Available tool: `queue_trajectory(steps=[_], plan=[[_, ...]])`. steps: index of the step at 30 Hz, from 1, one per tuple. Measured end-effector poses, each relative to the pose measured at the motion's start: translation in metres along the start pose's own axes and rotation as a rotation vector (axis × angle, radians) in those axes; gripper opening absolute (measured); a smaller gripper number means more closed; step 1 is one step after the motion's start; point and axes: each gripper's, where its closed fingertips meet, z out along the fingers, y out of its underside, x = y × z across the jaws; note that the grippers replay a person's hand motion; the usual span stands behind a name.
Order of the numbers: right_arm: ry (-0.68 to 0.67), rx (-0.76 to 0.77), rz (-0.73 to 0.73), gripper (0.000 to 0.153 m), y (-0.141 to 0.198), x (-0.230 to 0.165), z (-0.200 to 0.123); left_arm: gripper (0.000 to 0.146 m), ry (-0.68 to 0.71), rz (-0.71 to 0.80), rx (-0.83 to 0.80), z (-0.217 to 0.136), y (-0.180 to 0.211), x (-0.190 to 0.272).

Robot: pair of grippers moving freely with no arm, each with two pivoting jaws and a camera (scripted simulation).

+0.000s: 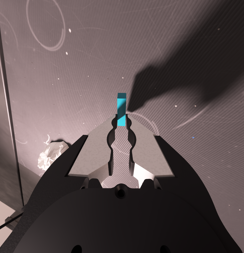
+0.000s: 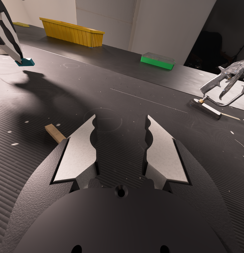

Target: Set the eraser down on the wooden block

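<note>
My left gripper point(image 1: 121, 116) is shut on a small turquoise eraser point(image 1: 121, 109), which sticks out past the fingertips and hangs above the dark ribbed mat. The right wrist view shows the same gripper point(image 2: 18, 60) far off at the upper left, holding the eraser point(image 2: 26, 62) off the mat with its shadow below. The wooden block point(image 2: 54, 132), a pale bar, lies on the mat just left of my right gripper point(image 2: 120, 117), partly hidden behind its left finger. The right gripper is open and empty, low over the mat. The block is out of the left wrist view.
A crumpled white paper ball point(image 1: 50, 154) lies near the mat's left edge. At the back stand a yellow bin point(image 2: 72, 32) and a green box point(image 2: 157, 61). A metal spray gun point(image 2: 225, 82) on a dark base point(image 2: 204, 109) stands at the right.
</note>
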Motion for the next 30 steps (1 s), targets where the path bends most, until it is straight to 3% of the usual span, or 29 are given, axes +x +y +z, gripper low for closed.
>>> queue_trajectory(steps=[6,13,20,25,30], plan=[[-0.005,0.007,0.018,0.069,-0.002,0.001,-0.001,0.011,-0.044,0.047,0.006,-0.035,-0.002,0.004],[-0.003,0.033,0.043,0.068,-0.008,0.006,-0.005,0.011,-0.123,0.117,0.011,-0.112,-0.007,0.019],[0.022,0.060,0.102,0.066,-0.012,0.022,-0.009,0.011,-0.175,0.269,0.040,-0.171,-0.049,0.066],[0.044,0.059,0.139,0.066,-0.010,0.034,-0.009,0.011,-0.159,0.418,0.037,-0.179,-0.092,0.115],[0.062,0.083,0.183,0.066,-0.014,0.046,-0.013,0.011,-0.095,0.540,0.028,-0.163,-0.127,0.160]])
